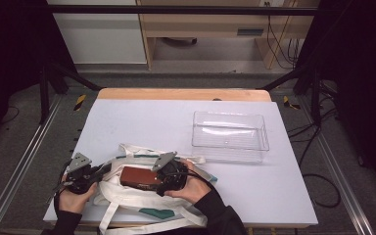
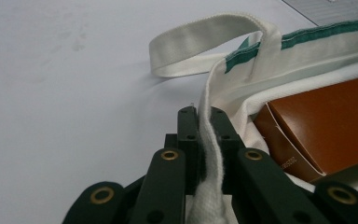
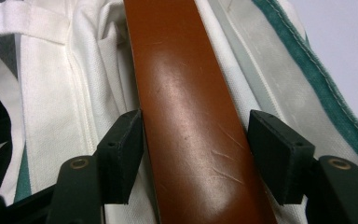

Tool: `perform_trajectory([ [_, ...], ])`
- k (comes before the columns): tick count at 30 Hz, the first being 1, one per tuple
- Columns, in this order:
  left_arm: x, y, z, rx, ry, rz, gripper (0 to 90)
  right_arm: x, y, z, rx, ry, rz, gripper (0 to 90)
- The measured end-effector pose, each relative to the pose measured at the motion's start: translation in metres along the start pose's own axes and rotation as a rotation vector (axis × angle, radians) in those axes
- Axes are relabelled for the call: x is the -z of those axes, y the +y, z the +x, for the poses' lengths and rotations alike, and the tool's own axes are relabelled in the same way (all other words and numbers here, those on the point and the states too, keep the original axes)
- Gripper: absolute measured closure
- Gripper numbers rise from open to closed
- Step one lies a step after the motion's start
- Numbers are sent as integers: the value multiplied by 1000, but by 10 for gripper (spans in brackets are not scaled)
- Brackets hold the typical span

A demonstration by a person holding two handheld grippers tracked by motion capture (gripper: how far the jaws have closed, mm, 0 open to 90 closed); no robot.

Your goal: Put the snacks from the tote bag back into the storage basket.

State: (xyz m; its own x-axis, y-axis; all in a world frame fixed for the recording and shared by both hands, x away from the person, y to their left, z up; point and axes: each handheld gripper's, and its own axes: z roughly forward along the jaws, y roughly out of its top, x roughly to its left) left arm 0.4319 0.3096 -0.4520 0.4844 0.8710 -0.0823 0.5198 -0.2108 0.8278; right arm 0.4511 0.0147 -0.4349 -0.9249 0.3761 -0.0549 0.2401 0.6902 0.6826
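Lower left of the high view: cream canvas tote bag with green trim and white webbing straps (image 1: pixel 142 196), lying flat on the pale grey table (image 1: pixel 142 117). Glossy reddish-brown cardboard box (image 1: pixel 139 177) sitting at the bag mouth, partly inside the fabric. Clear rectangular plastic bin (image 1: pixel 230 131) upper right of centre, well apart from the bag.

Left gripper (image 1: pixel 81 177), lower left: jaws clamped tight on the bag's rim hem, seen in the left gripper view as a cream fabric edge (image 2: pixel 208 154) pinched between the black jaws. Brown box (image 2: pixel 321 126) at the right of that view, just beside the held edge.

Right gripper (image 1: pixel 169 175), just right of the box: jaws spread wide, straddling the long brown face (image 3: pixel 186 116) in the right gripper view. Left pad looks to touch the box edge; right pad stands clear with white fabric showing in the gap. No squeeze yet.

Risks, as judged:
- Glossy face, so slip likely if closing off-centre.
- Loose canvas beside the right pad, could get pinched in with the box and drag the bag.
- Thin cardboard, may crush under a hard close.
- Rim hold small; hem could pull free, mouth collapsing on the box.
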Motion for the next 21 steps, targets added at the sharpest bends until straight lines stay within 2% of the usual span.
perform_trajectory([
  [6,0,0,0,2,-7,-2,850,-7,2,-1,22,8,26,369],
  [11,-1,0,1,11,-18,-3,847,-20,1,-2,42,25,45,361],
  [16,0,-1,1,12,-18,-4,848,-19,2,-6,45,60,44,400],
  [21,0,-1,1,6,-8,-10,836,-16,5,-5,73,57,71,416],
])
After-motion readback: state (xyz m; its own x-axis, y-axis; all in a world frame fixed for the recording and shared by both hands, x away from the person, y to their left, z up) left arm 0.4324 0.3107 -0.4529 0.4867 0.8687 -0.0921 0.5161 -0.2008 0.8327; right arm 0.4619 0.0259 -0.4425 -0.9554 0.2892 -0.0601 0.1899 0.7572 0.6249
